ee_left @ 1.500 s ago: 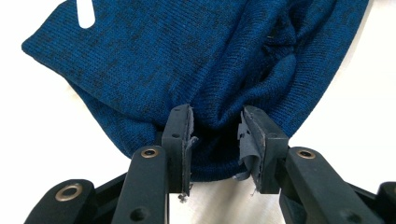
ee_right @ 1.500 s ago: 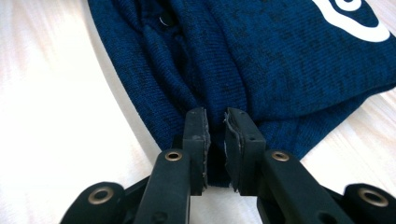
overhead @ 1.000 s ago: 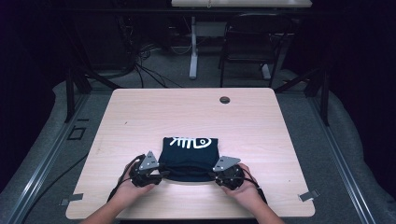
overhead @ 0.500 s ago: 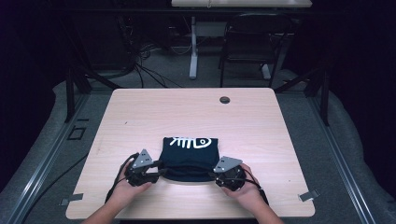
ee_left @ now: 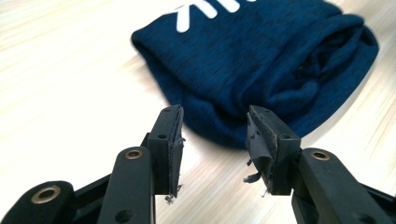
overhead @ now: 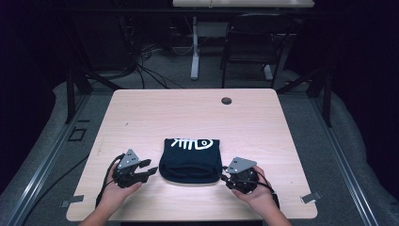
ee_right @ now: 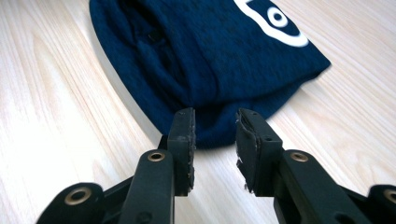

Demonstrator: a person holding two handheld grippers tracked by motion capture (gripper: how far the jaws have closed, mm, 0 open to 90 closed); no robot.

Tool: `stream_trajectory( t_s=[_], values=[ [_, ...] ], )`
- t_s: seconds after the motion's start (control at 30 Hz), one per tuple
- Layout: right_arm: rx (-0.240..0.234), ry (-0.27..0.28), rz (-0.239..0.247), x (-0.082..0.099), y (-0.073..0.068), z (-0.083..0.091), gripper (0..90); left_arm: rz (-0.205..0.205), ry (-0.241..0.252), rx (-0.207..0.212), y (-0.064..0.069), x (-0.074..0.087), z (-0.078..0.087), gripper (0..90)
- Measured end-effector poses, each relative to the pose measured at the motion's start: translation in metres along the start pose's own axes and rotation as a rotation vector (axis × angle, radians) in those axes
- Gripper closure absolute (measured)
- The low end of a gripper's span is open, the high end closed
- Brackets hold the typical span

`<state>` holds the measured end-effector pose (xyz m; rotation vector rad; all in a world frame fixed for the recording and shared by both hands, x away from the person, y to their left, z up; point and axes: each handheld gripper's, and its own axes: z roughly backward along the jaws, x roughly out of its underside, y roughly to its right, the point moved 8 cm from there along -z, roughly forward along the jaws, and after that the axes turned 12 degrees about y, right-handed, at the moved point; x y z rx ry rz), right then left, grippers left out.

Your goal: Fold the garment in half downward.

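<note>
**Both grippers let go of the folded shirt**

The white print on the folded navy T-shirt point(overhead: 190, 160) is cut off by the top edge in both gripper views, so only strokes and a ringed dot of it can be made out there; from above it looks like a fish skeleton, though it is small. The inner folds at the shirt's near edge sink into dark shadow. The person's forearms are cut off by the bottom of the high view.

Compared with a second ago, both grippers have drawn back from the shirt's near corners, outward and a little up. Their jaws have just been opening, and nothing lies between them now.

The left gripper point(overhead: 149, 171) sits just beside the shirt's left edge, apart from it, held low over the wooden table point(overhead: 155, 113) and pointing inward toward the cloth. The right gripper point(overhead: 225, 177) hovers by the shirt's near right corner, likewise pointing inward. Frayed black pads point(ee_left: 258, 142) show on the left one. The shirt lies flat toward the near middle of the table, between the two hands.
</note>
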<state>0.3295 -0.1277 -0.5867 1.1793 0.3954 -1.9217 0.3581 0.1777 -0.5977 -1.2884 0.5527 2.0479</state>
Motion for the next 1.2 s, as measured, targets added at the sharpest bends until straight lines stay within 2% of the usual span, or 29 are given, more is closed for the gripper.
stream_trajectory(
  t_s=[0.17,0.37,0.7,0.77,0.9,1.1,1.2],
  values=[
    [0.025,-0.012,-0.032,0.010,0.006,0.009,64.6,0.036,-0.004,-0.015,-0.006,0.008,0.004,55.2],
    [0.054,0.002,-0.083,0.018,0.016,0.006,61.9,0.077,-0.001,-0.024,-0.011,0.016,0.002,54.8],
    [0.094,-0.005,-0.115,0.029,0.024,0.001,60.1,0.042,-0.028,-0.054,-0.016,0.024,0.001,54.9],
    [0.102,-0.007,-0.119,0.031,0.027,0.001,59.4,0.045,-0.031,-0.057,-0.016,0.025,0.000,54.8],
    [0.124,0.011,-0.141,0.033,0.031,0.002,57.3,0.027,-0.039,-0.066,-0.017,0.026,0.001,54.5],
    [0.138,0.038,-0.165,0.035,0.035,0.002,55.8,0.019,-0.040,-0.059,-0.016,0.026,0.000,54.2],
    [0.135,0.033,-0.150,0.035,0.032,0.001,55.3,0.020,-0.029,-0.054,-0.014,0.025,-0.001,53.2]
  ],
)
